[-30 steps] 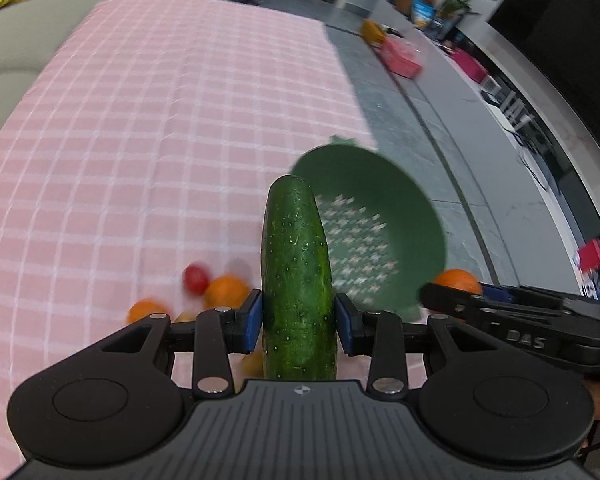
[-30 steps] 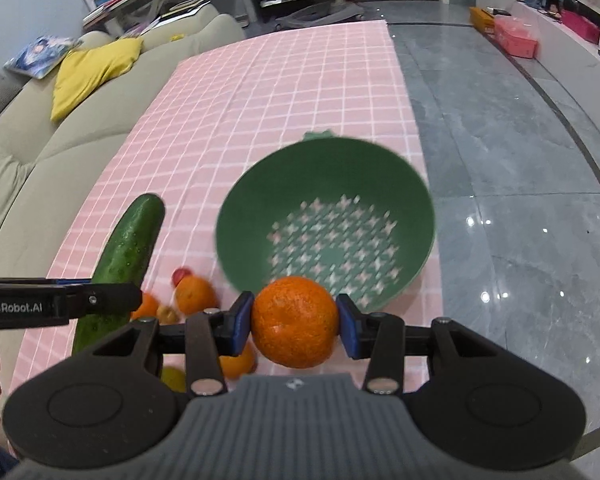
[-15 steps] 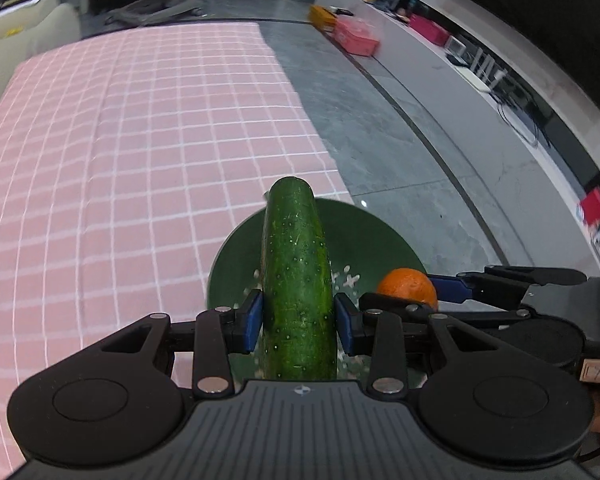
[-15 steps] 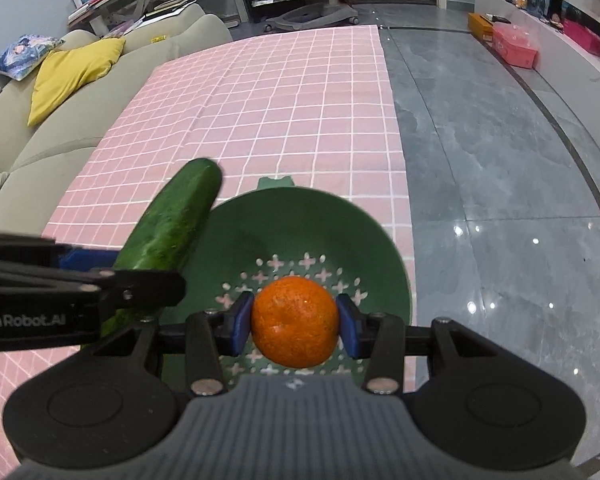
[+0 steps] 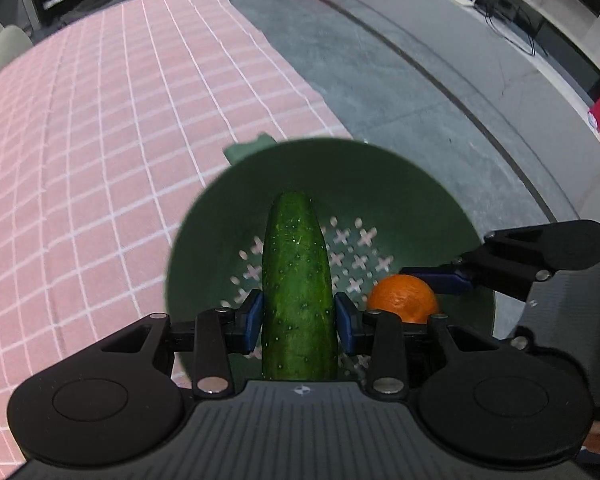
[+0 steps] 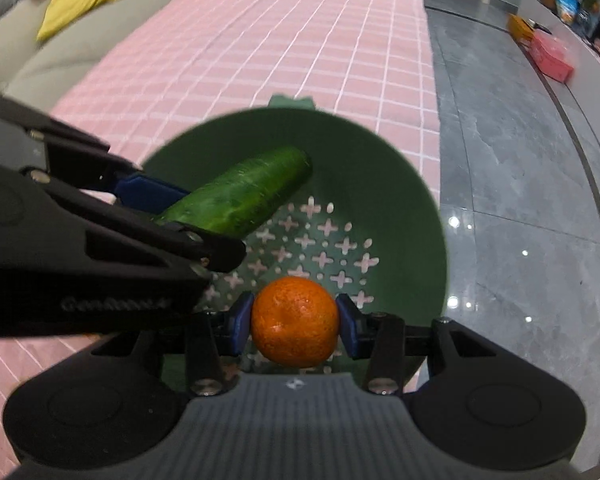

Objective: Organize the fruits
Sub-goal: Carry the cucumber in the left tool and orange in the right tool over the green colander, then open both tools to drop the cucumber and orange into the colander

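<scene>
The left tongs [image 5: 299,316] pinch a cucumber [image 5: 298,280]; the right tongs [image 6: 295,320] pinch a mandarin [image 6: 295,322]. A green colander [image 6: 404,200] lies directly below both tongs.

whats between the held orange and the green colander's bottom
Nothing: the round orange hangs over the perforated green plastic colander, only bare cross-shaped holes below it, seen in the right wrist view.

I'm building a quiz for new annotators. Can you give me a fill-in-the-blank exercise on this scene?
1. The left gripper is shut on a ____.
2. The right gripper is shut on an ____.
3. Both are over a green, perforated ____.
4. The tablecloth is checked white on ____.

Missing words: cucumber; orange; colander; pink.
</scene>
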`<state>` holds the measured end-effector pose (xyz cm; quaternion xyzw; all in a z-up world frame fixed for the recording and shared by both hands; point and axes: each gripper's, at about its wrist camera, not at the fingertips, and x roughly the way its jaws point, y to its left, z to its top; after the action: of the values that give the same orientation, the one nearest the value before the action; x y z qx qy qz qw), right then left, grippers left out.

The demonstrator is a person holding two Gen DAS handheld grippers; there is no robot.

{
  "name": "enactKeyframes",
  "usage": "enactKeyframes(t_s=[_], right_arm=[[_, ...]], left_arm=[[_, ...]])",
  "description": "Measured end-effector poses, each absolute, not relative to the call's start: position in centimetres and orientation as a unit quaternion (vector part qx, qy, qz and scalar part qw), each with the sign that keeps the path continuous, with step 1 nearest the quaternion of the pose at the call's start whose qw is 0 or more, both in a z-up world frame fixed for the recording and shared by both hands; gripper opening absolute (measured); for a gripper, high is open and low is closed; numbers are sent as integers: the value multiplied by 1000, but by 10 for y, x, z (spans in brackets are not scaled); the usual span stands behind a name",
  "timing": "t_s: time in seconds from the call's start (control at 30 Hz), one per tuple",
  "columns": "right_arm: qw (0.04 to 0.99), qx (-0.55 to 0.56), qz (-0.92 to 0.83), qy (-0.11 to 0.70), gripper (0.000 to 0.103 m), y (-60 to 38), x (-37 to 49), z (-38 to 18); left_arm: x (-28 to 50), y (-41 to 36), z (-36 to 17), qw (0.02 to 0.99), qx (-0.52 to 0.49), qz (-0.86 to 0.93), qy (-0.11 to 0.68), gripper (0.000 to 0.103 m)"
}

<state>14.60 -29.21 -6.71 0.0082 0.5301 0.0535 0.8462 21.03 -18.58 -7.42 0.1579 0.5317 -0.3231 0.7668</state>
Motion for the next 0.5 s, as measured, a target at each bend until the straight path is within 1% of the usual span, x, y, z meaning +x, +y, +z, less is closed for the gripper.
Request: enactKeyframes(t_s=[0.23,0.43,0.47,0.5], right_arm=[[842,-32,51,537,41,-287,147,-73],[840,-38,49,539,43,-288,147,-70],[840,-39,48,539,43,-287,147,-70],[840,-39,47,539,46,-287,146,-69]], left_arm=[[214,-188,-91,760,157,-310,549,42],[219,-182,-86,763,135,-307,552,43],[219,-182,-84,767,130,-303,551,44],[219,-181,-79,773,125,-302,544,51]])
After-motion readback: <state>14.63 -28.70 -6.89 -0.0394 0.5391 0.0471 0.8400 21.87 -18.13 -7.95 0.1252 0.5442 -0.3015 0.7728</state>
